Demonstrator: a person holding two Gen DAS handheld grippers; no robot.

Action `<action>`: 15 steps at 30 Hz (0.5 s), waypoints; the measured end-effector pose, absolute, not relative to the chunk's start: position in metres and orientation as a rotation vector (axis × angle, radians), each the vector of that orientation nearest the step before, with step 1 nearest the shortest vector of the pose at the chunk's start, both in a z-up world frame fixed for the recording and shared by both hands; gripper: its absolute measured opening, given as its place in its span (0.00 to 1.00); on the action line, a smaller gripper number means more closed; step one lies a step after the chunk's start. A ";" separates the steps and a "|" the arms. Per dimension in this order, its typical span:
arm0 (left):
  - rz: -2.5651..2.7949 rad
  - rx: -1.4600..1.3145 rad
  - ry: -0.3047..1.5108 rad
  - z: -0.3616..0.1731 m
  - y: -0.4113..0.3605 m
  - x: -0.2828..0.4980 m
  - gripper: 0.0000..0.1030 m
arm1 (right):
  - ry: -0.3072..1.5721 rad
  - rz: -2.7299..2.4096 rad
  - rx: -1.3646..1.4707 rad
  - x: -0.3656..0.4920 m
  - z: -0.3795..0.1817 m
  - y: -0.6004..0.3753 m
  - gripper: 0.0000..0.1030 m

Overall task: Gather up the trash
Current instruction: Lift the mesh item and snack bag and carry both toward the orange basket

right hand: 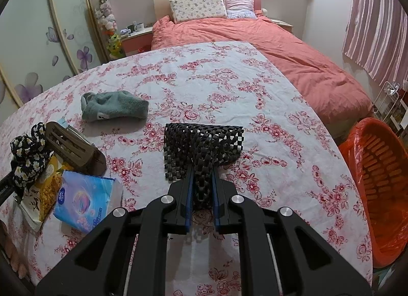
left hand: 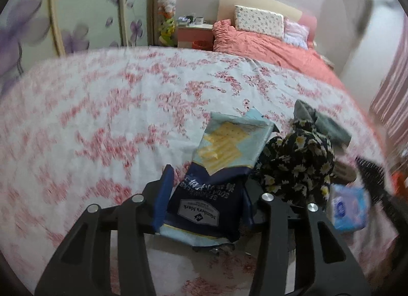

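Note:
My left gripper (left hand: pixel 207 194) is shut on a blue cracker bag (left hand: pixel 219 166) and holds it above the floral tablecloth (left hand: pixel 102 107). The left wrist view is blurred. My right gripper (right hand: pixel 201 194) is shut on a black mesh net (right hand: pixel 204 143), which fans out in front of the fingers over the cloth. An orange trash basket (right hand: pixel 377 181) with an orange liner stands on the floor to the right of the table.
On the table's left side lie a grey-green sock (right hand: pixel 114 106), a brown slipper (right hand: pixel 74 148), a black daisy-print cloth (right hand: pixel 25 153), a yellow snack wrapper (right hand: pixel 46 189) and a blue tissue pack (right hand: pixel 86 199). A bed with a coral duvet (right hand: pixel 267 41) stands behind.

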State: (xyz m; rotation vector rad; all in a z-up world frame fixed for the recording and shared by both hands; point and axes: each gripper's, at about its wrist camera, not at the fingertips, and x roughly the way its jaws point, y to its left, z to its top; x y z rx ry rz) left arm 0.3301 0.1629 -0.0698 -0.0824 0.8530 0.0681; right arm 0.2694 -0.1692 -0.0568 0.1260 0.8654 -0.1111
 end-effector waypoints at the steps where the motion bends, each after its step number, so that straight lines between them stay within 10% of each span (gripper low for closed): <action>1: 0.083 -0.027 0.847 -0.068 0.158 0.330 0.43 | 0.866 -0.112 0.124 0.269 -0.057 -0.169 0.11; 15: 0.107 0.038 0.862 -0.072 0.159 0.334 0.43 | 0.867 -0.108 0.133 0.270 -0.056 -0.168 0.14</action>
